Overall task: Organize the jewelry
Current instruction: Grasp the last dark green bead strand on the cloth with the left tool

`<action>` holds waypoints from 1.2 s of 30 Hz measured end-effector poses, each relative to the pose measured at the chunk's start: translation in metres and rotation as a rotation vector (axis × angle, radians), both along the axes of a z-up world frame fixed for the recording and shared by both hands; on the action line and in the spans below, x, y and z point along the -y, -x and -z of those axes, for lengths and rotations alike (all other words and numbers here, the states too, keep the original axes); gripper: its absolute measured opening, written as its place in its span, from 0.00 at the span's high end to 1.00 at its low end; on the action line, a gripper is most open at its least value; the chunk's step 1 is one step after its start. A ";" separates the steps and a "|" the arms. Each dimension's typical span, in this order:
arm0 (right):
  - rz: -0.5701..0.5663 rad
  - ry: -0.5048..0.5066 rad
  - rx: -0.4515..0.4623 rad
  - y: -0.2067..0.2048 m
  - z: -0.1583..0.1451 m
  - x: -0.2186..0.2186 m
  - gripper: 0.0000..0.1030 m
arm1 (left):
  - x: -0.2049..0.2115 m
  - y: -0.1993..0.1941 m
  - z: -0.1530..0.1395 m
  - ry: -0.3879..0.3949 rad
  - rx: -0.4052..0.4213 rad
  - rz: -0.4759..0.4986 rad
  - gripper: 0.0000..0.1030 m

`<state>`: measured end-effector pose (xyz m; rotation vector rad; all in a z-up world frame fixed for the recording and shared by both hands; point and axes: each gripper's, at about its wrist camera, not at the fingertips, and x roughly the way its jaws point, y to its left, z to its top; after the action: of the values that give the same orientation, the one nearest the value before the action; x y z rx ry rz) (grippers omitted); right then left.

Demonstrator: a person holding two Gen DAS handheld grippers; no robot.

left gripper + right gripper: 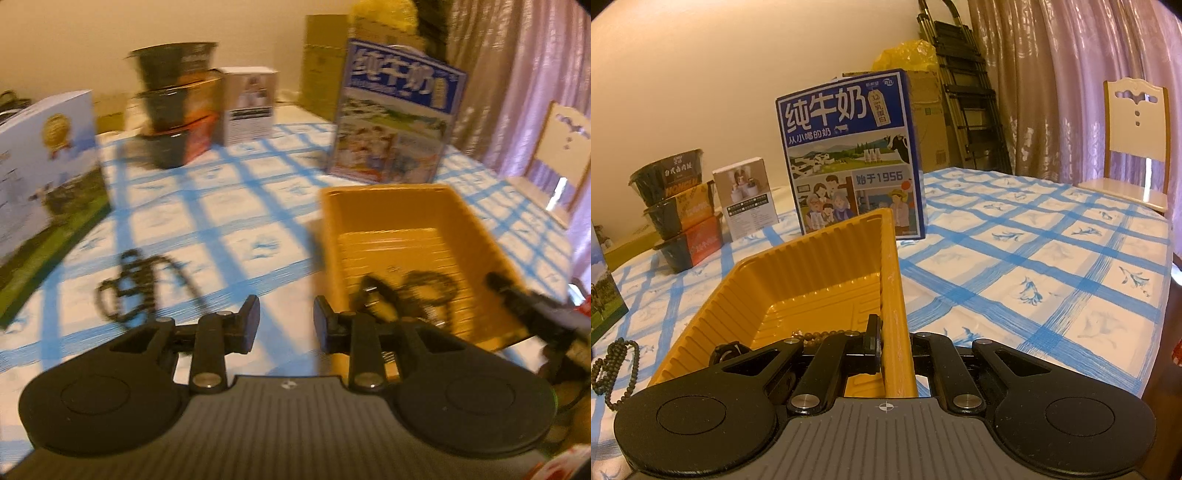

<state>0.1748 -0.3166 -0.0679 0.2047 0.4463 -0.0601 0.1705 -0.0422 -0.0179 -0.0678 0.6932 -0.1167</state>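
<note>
A dark bead necklace [129, 291] lies on the blue-checked tablecloth, to the left of my left gripper [286, 314] and a little beyond it. That gripper is open with nothing between its fingers. To its right stands a yellow plastic tray [406, 206] with another dark bead string [417, 291] inside. My right gripper [895, 347] is shut on the yellow tray's right wall [894, 280], one finger inside and one outside. Brown beads [812, 336] show on the tray floor, and the loose necklace [613, 365] lies on the cloth at far left. The left wrist view is blurred.
A blue milk carton box [849, 155] stands behind the tray. Three stacked dark bowls [679, 206] and a small white box [746, 195] sit at the back left, and a large printed box [44, 177] at far left. A white chair [1134, 140] stands by the table's right edge.
</note>
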 end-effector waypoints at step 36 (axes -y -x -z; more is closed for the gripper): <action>0.020 0.041 -0.006 -0.005 0.004 -0.001 0.93 | -0.077 -0.055 0.056 -0.157 -0.080 -0.126 0.70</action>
<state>0.1800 -0.3160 -0.0720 0.1688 0.4489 -0.0897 0.2258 0.0344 -0.0740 0.0351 0.7736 0.0615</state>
